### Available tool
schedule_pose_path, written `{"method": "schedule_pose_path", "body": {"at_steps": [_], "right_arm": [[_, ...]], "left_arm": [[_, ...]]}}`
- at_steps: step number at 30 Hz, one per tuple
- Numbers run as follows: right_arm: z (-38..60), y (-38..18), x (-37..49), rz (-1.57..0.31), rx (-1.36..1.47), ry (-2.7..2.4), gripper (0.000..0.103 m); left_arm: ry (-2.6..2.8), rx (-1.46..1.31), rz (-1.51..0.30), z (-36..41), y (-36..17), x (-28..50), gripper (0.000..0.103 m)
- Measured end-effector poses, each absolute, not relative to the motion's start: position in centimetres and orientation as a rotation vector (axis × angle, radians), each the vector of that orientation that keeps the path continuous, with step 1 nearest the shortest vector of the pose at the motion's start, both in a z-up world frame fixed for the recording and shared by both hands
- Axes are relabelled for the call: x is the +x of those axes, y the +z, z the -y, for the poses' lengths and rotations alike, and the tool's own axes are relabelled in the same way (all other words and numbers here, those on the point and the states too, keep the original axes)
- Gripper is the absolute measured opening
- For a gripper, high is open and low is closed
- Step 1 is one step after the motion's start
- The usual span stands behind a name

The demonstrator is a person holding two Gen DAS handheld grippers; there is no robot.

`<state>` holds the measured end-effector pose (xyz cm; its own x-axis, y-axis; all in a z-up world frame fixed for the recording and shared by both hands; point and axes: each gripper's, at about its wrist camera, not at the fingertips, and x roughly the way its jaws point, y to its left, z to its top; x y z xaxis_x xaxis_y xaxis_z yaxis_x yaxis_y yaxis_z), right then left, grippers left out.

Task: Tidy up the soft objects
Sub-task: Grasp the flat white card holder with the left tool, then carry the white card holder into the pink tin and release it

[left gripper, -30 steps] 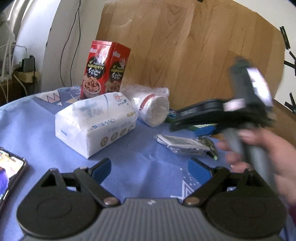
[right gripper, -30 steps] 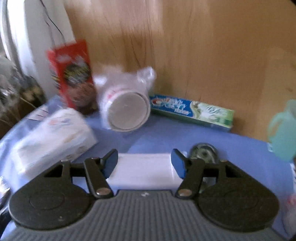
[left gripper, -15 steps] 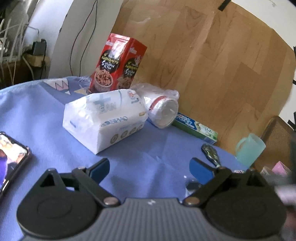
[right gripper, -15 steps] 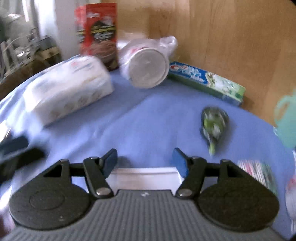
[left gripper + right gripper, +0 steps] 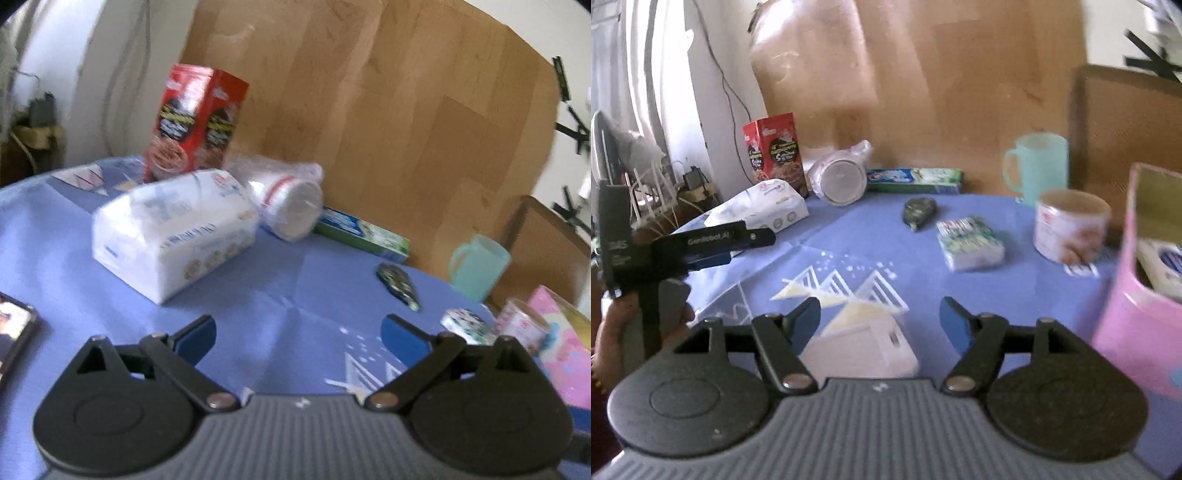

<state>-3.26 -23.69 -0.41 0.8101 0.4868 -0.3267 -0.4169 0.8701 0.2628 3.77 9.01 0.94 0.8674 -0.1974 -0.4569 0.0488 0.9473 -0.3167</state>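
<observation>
A big white tissue pack [image 5: 173, 236] lies on the blue tablecloth, also in the right wrist view [image 5: 761, 212]. A small tissue pack [image 5: 969, 242] lies mid-table, also in the left wrist view [image 5: 467, 325]. A dark green sachet [image 5: 918, 210] lies behind it. A white flat packet [image 5: 864, 347] lies just below my right gripper [image 5: 879, 321], which is open and empty. My left gripper [image 5: 297, 334] is open and empty above bare cloth; it shows from the side in the right wrist view [image 5: 713, 245].
A pink bin [image 5: 1137, 314] stands at the right with something white inside. A red cereal box [image 5: 195, 122], bagged paper cups [image 5: 288, 206], a toothpaste box [image 5: 362, 232], a teal mug [image 5: 1038, 166] and a paper cup [image 5: 1071, 229] stand along the back. A phone [image 5: 14, 336] lies at the left.
My right gripper has pulled back and up from the back of the table, still over the white packet. My left gripper's view has swung slightly right.
</observation>
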Motion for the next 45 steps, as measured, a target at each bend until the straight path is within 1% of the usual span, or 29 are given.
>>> {"method": "schedule_pose_path", "body": {"at_steps": [2, 4, 7, 9, 13, 14, 15, 16, 18, 21, 24, 26, 27, 28, 29, 31, 33, 36, 38, 45], "right_arm": [[24.0, -0.9, -4.4, -0.414, 0.188, 0.493, 0.085], [23.5, -1.6, -5.3, -0.436, 0.171, 0.516, 0.085], [22.3, -2.4, -5.6, -0.462, 0.128, 0.563, 0.087], [21.3, -2.8, -5.5, -0.479, 0.101, 0.588, 0.089], [20.2, -3.3, -4.9, -0.494, 0.065, 0.631, 0.089], [19.7, -3.2, -4.6, -0.488, 0.049, 0.631, 0.089], [19.2, -3.0, -4.3, -0.484, 0.026, 0.63, 0.089], [18.6, -3.0, -4.0, -0.477, -0.003, 0.627, 0.088], [18.1, -2.8, -3.6, -0.469, -0.006, 0.639, 0.083], [18.7, -2.9, -3.3, -0.464, 0.02, 0.664, 0.08], [19.2, -3.2, -3.3, -0.453, 0.039, 0.674, 0.076], [19.7, -3.4, -3.4, -0.444, 0.048, 0.682, 0.075], [20.1, -3.4, -3.4, -0.441, 0.058, 0.686, 0.074], [20.2, -3.4, -3.4, -0.442, 0.067, 0.687, 0.073], [20.5, -3.4, -3.3, -0.444, 0.076, 0.689, 0.073], [21.2, -3.5, -3.1, -0.449, 0.103, 0.697, 0.073], [21.9, -3.5, -3.0, -0.451, 0.127, 0.699, 0.073], [22.4, -3.6, -3.4, -0.435, 0.142, 0.694, 0.069], [22.8, -3.5, -3.9, -0.408, 0.137, 0.682, 0.068], [26.3, -1.5, -5.3, -0.262, 0.166, 0.597, 0.067]], "left_arm": [[-0.181, -0.296, -0.517, -8.7, 1.1, 3.4, 0.095], [-0.242, -0.293, -0.537, -8.2, 1.4, 2.7, 0.089], [-0.364, -0.286, -0.581, -6.9, 1.6, 1.3, 0.086], [-0.425, -0.26, -0.607, -5.5, 1.8, 0.4, 0.086], [-0.547, -0.233, -0.741, -2.0, 0.6, -0.1, 0.092], [-0.551, -0.214, -0.748, -1.1, 0.2, -0.5, 0.095], [-0.538, -0.17, -0.728, -0.2, 0.1, -0.9, 0.096], [-0.528, -0.13, -0.714, 0.7, 0.0, -1.3, 0.096], [-0.51, -0.159, -0.713, 0.8, 0.0, -1.3, 0.095], [-0.5, -0.154, -0.729, 1.2, 0.1, -1.2, 0.091], [-0.497, -0.129, -0.732, 1.8, 0.3, -1.3, 0.09], [-0.502, -0.127, -0.745, 2.0, 0.3, -1.2, 0.086], [-0.497, -0.119, -0.743, 1.9, 0.5, -1.3, 0.079], [-0.499, -0.12, -0.746, 1.9, 0.5, -1.4, 0.074], [-0.507, -0.141, -0.752, 1.7, 0.5, -1.3, 0.073], [-0.526, -0.191, -0.765, 1.4, 0.5, -1.2, 0.069], [-0.538, -0.22, -0.773, 1.5, 0.5, -1.2, 0.067], [-0.533, -0.216, -0.768, 2.4, 0.6, -1.6, 0.066], [-0.533, -0.199, -0.754, 3.0, 1.0, -2.0, 0.066], [-0.587, -0.118, -0.653, 7.1, 5.1, -1.8, 0.066]]}}
